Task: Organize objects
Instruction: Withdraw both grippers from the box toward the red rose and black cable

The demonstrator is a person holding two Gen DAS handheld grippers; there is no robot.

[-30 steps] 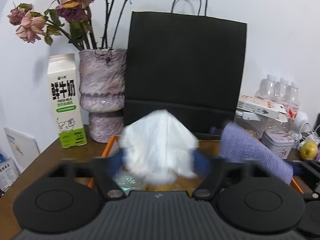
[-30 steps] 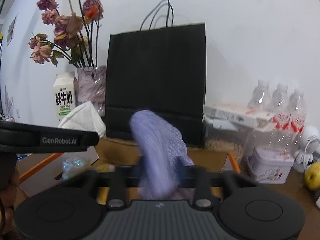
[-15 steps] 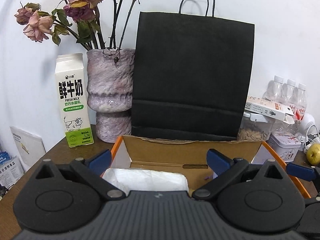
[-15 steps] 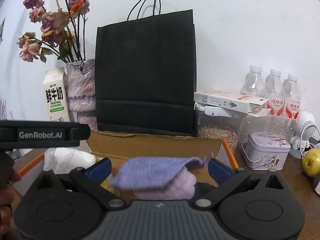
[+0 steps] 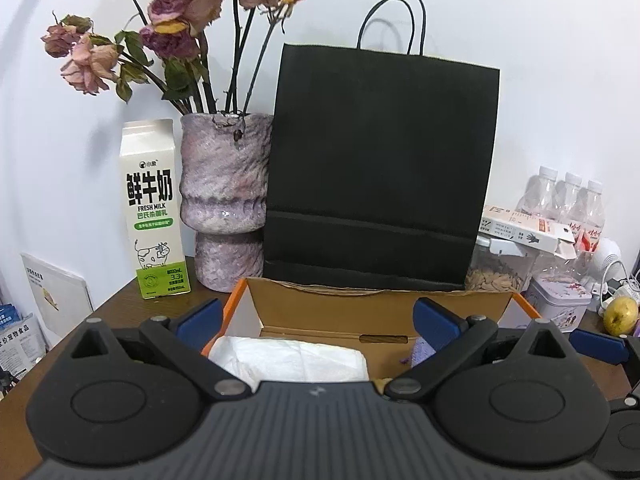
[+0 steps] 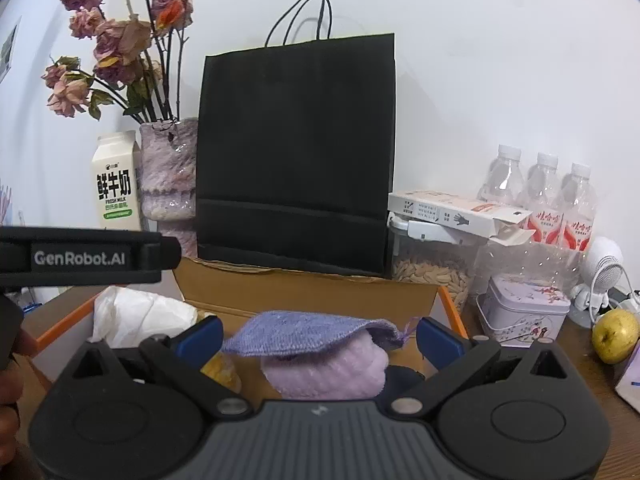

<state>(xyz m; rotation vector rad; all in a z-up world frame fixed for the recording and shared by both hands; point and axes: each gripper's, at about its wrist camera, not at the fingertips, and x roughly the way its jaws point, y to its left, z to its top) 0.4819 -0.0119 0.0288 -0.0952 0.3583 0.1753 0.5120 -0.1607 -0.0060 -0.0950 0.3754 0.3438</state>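
- Far left of the desk: milk carton (image 5: pixel 154 208) upright, just beside the mottled purple vase (image 5: pixel 226 200) of dried roses (image 5: pixel 176 36). Neither is in your way.
- Behind centre: black paper bag (image 5: pixel 380 168) standing against the back wall of the open cardboard box (image 5: pixel 360 312).
- Your left gripper (image 5: pixel 316 320): blue pads spread wide, nothing between them. The white folded cloth (image 5: pixel 288 360) lies loose in the left part of the box, below and slightly left of the pads, long axis running left to right.
- Your right gripper (image 6: pixel 319 338): jaws have just been opening and stand wide. The purple knitted cloth (image 6: pixel 312 334) sits between the pads, but both look clear of it, so it reads as released. It drapes over a paler lilac towel (image 6: pixel 328 372) in the right part of the box, long side across the fingers.
- A yellow item shows beside the lilac towel; too hidden to name.
- Judgement: both cloths are in the box. The next thing to sort likely lies on the right, where your right hand is nearer.
- Right of the box: seed jar (image 6: pixel 432 264) with a flat carton (image 6: pixel 452 210) on top, floral tin (image 6: pixel 524 312), three water bottles (image 6: pixel 540 188), a yellow-green apple (image 6: pixel 614 340) at the edge.
- Lift straight up before you swing either way; the box wall is close ahead of the pads.
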